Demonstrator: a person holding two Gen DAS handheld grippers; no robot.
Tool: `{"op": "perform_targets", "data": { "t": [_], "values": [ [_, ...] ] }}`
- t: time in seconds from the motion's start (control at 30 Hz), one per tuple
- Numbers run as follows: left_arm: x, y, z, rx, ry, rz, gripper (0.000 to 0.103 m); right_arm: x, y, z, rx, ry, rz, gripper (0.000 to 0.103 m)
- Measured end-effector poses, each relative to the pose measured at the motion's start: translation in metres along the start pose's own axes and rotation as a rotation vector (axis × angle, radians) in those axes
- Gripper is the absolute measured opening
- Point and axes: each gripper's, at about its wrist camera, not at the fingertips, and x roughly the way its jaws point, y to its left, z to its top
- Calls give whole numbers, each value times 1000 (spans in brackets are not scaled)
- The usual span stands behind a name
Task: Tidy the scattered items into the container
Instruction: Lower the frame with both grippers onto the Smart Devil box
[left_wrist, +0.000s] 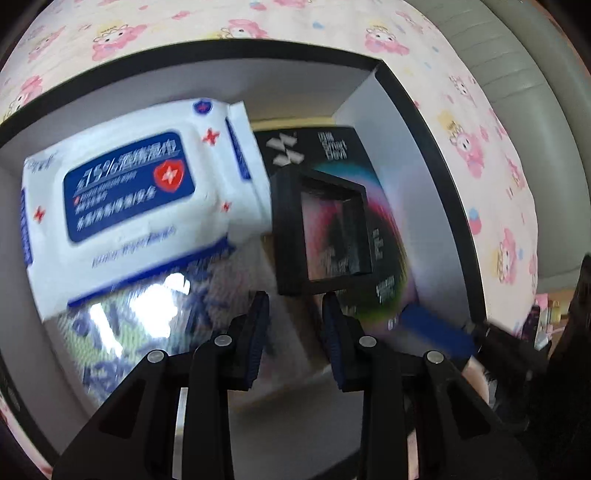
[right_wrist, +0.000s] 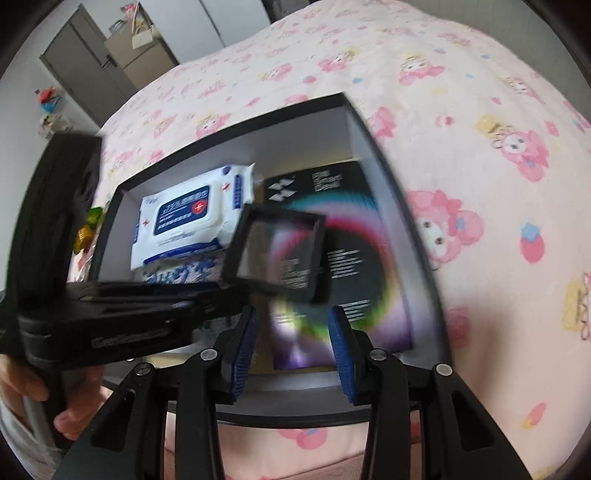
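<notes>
While wipes pack lies left in container on the bed, small black case tilts beside it, left tongs narrowly parted at its lower edge, grip unclear. Likely light, rigid, slick window: take the rim. Right tongs spread, empty.

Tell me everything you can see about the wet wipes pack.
The wipes pack is a soft white plastic pouch with blue edge bands, small red crosses and a dark blue flip-lid label bearing a red shield. It lies label up, slightly tilted, in the box, toward its left side, on top of a shiny printed packet. Its right end meets a small black frame. No gripper touches it.
</notes>
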Motion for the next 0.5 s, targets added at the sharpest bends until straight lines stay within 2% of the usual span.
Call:
{"op": "perform_targets", "data": {
  "t": [0.17, 0.27, 0.37, 0.5],
  "values": [
    [-13, 5, 0, -1, -36, -33, 29, 21, -1, 6, 3, 49, -21, 36],
    [-28, 11, -5, 13, -86, -24, 29, 29, -10, 14, 60, 63, -1, 36],
    [-43, 19, -4, -16, -172, -22, 29, 33, -18, 28, 130, 62, 28, 36],
    [-44, 25, 1, -54, -194, -40, 29, 37, -19, 47, 154, 61, 12, 36]
  ]
}}
